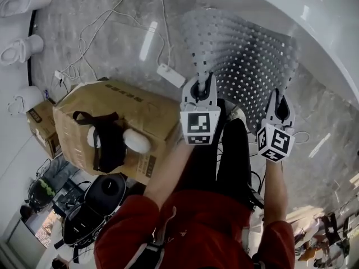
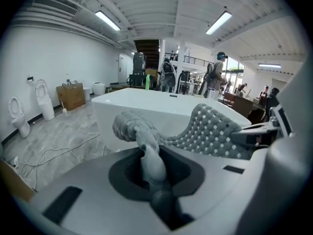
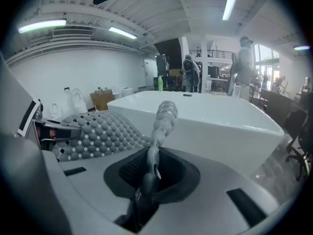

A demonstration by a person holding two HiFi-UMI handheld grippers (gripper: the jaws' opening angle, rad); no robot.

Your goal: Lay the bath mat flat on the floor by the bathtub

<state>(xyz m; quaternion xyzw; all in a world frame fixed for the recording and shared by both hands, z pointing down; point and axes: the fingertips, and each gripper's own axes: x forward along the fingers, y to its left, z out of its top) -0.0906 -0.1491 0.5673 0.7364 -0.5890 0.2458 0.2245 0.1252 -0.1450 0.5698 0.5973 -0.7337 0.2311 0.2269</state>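
A person in red sleeves (image 1: 185, 228) stood over a grey marbled floor (image 1: 112, 32) with a gripper in each hand. Both were clenched on the near edge of the bath mat (image 1: 247, 55). The left gripper (image 1: 205, 88) pinched one near corner into a thick wad between closed jaws, and the right gripper (image 1: 279, 102) nipped the other corner into a thin upright fold. The grey mat, knobbled and pierced with rows of small holes, sagged between the two grips and spread away ahead of the person, just beside the curved white wall of the bathtub (image 1: 314, 27). It had not been laid flat, and whether its far edge touched the floor could not be told. Judging by how it crumpled at the jaws and drooped in the middle, the mat looked soft, rubbery and light, and likely to fold under itself unless kept stretched. Its two near corners, held well apart, seemed the right places to grip, and the studded surface should keep it from slipping out. To the person's left stood a cardboard box (image 1: 112, 116) with a black strap draped over it. Beyond the box, white cables (image 1: 101, 43) trailed across the floor to a power strip (image 1: 171, 75), and toilets (image 1: 22, 1) lined the far wall.
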